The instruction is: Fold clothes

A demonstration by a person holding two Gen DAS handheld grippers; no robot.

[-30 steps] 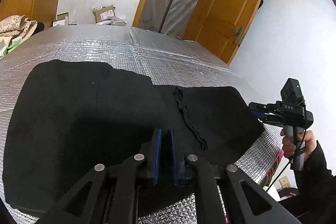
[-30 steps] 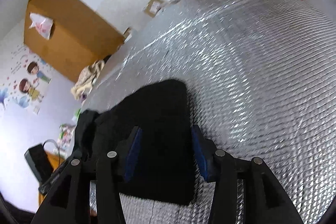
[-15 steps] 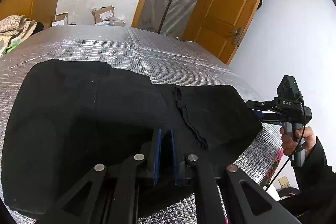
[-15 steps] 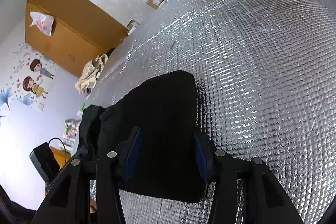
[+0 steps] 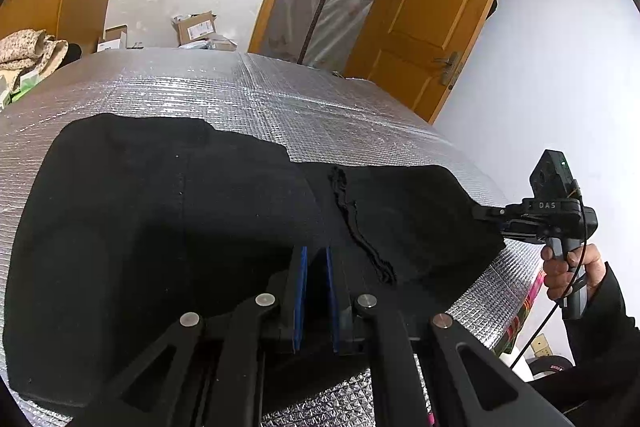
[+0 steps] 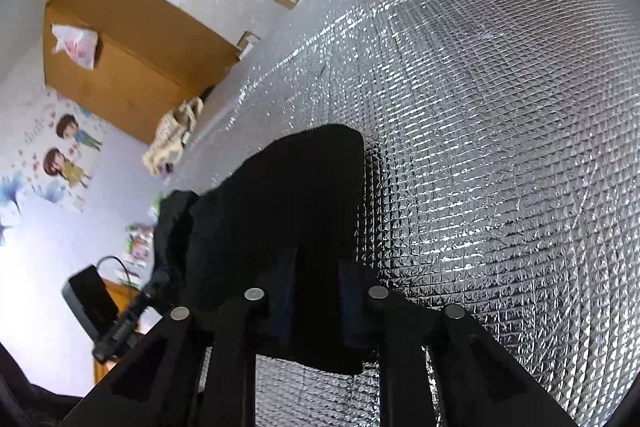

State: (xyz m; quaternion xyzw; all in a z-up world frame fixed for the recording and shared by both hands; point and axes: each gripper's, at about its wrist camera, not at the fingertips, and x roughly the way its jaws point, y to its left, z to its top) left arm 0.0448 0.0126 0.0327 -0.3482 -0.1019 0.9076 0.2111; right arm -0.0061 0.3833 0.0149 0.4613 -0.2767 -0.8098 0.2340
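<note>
- The black garment [image 5: 168, 227] lies spread on the silver quilted table cover [image 5: 280, 95], filling the 9 o'clock to 3 o'clock band of the left wrist view; one flap already laps over the middle, a judgement from the raised edge near its black drawstring [image 5: 360, 239].
- The left gripper [image 5: 316, 259] sits at 6 o'clock with its blue pads drawn narrow on the near hem; dark cloth runs between them, so it appears to pinch the fabric.
- The right gripper [image 5: 490, 223], at 3 o'clock in that view, meets the garment's right end; a hand [image 5: 568, 267] holds its handle.
- In the right wrist view its jaws have just been closing, and the cloth end now fills the gap between the pads, so it looks clamped.
- Judged progress: early to middle. Both ends seem gripped, but the next fold is not yet made, and the pile of cloth [image 5: 28, 47] at 10 o'clock looks untouched.
</note>
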